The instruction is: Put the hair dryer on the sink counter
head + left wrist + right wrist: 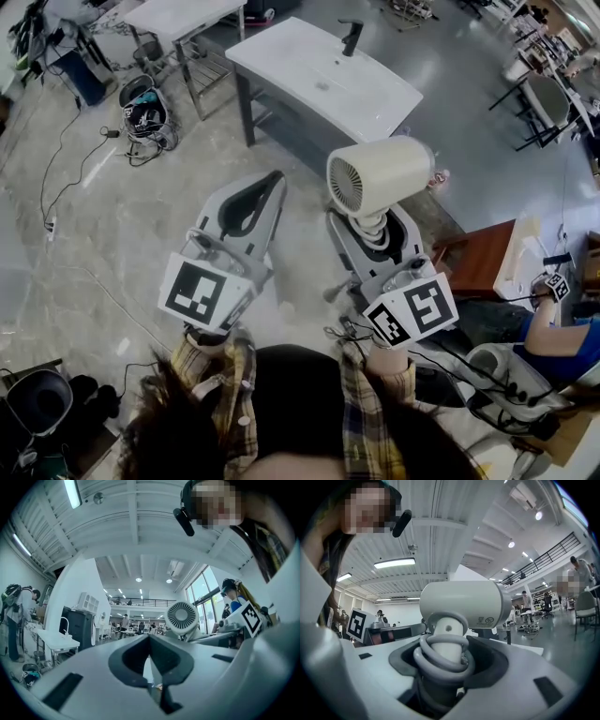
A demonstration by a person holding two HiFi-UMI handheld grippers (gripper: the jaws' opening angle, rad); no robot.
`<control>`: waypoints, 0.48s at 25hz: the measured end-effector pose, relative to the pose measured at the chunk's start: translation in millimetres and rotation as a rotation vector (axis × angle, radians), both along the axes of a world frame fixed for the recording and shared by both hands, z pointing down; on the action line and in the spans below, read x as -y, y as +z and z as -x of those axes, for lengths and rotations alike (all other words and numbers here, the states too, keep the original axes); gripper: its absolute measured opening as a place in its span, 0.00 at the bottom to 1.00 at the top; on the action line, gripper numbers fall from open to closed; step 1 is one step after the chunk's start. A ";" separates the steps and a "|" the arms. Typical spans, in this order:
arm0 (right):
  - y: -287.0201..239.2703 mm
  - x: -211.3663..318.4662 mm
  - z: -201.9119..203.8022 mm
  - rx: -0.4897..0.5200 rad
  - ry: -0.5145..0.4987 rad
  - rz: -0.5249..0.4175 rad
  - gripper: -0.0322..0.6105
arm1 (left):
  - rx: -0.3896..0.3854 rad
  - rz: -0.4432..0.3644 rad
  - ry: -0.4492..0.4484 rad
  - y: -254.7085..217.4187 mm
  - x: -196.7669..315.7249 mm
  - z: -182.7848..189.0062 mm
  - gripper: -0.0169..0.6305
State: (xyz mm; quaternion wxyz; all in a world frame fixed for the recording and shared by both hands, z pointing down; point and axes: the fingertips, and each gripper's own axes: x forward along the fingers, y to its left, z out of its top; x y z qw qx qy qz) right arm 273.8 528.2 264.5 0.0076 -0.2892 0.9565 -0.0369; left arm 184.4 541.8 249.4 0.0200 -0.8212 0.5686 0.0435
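A cream hair dryer (380, 176) stands upright in my right gripper (370, 230), which is shut on its handle; the round back grille faces left. In the right gripper view the dryer's barrel (464, 604) fills the middle, and a grey coiled cord (443, 656) wraps the handle between the jaws of the right gripper (447, 670). My left gripper (272, 183) hangs beside it, shut and holding nothing, its tip (150, 640) pointing forward. The white sink counter (375, 103) with a black faucet (352, 36) stands ahead, beyond both grippers.
A second white table (183, 14) and a black basket of cables (145, 108) stand at the far left. Cables trail over the floor (66, 178). A brown table (483, 258) and a person's blue sleeve (562, 337) are at the right. A dark bin (37, 398) sits bottom left.
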 end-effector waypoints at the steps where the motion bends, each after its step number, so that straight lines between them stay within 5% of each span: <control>1: 0.7 6.9 6.0 -0.002 -0.003 0.000 0.45 | 0.003 -0.003 0.002 -0.3 7.5 4.2 0.05; 12: -3.8 119.9 81.2 -0.002 0.005 -0.006 0.45 | 0.044 -0.015 0.044 -11.3 121.8 67.1 0.05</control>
